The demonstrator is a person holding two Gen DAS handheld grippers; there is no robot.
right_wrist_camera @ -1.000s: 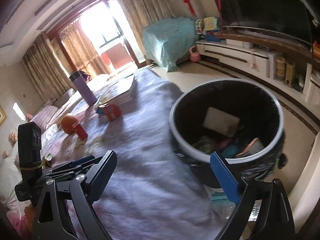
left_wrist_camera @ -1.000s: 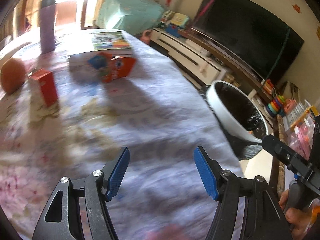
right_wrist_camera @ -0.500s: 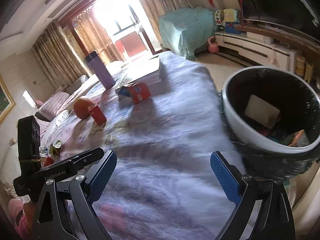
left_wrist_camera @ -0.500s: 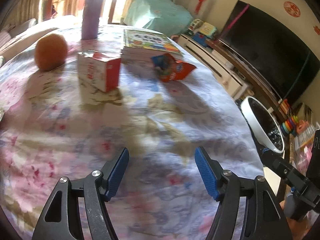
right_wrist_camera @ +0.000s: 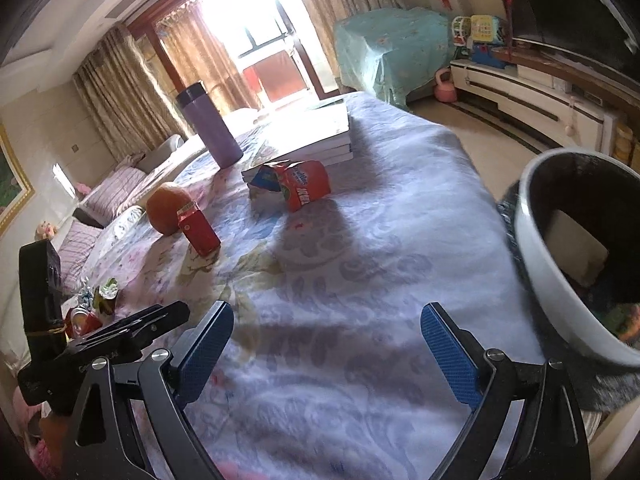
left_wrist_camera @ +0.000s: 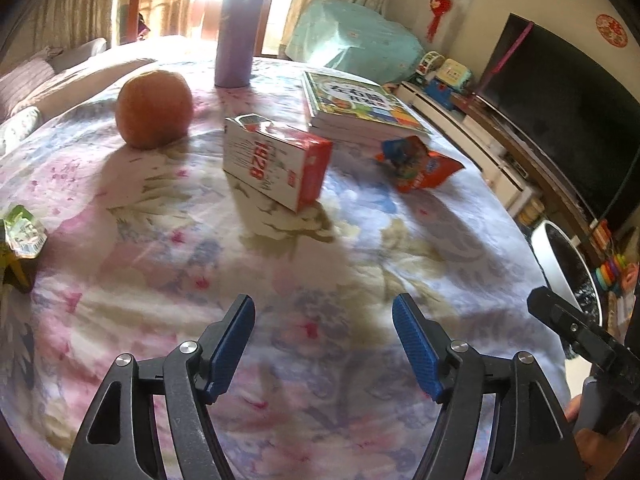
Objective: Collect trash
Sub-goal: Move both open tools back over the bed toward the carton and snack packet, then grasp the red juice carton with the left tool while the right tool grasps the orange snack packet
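**Both hand-held grippers wide over the floral surface, trash ahead**

The left hand-held gripper (left_wrist_camera: 323, 342) hangs over the floral-covered surface (left_wrist_camera: 280, 280) with its blue pads spread wide and nothing between them. The right hand-held gripper (right_wrist_camera: 326, 354) is likewise wide and holds nothing. To its right, off the edge of the surface, stands the white-rimmed trash bin (right_wrist_camera: 548, 280) with a dark liner and some litter already inside.

At the left edge of the left view lies a crumpled green wrapper (left_wrist_camera: 22, 236). Further ahead, near the middle, a red and white carton (left_wrist_camera: 276, 162) lies on its side, its long axis running from far left to near right, the red end toward the near right. Right of it, apart from it, a crumpled orange snack packet (left_wrist_camera: 416, 164) lies flat just beside a stack of books (left_wrist_camera: 356, 108). Behind the carton on the left sits an orange (left_wrist_camera: 154, 108); a purple flask (left_wrist_camera: 236, 30) stands upright at the far end.
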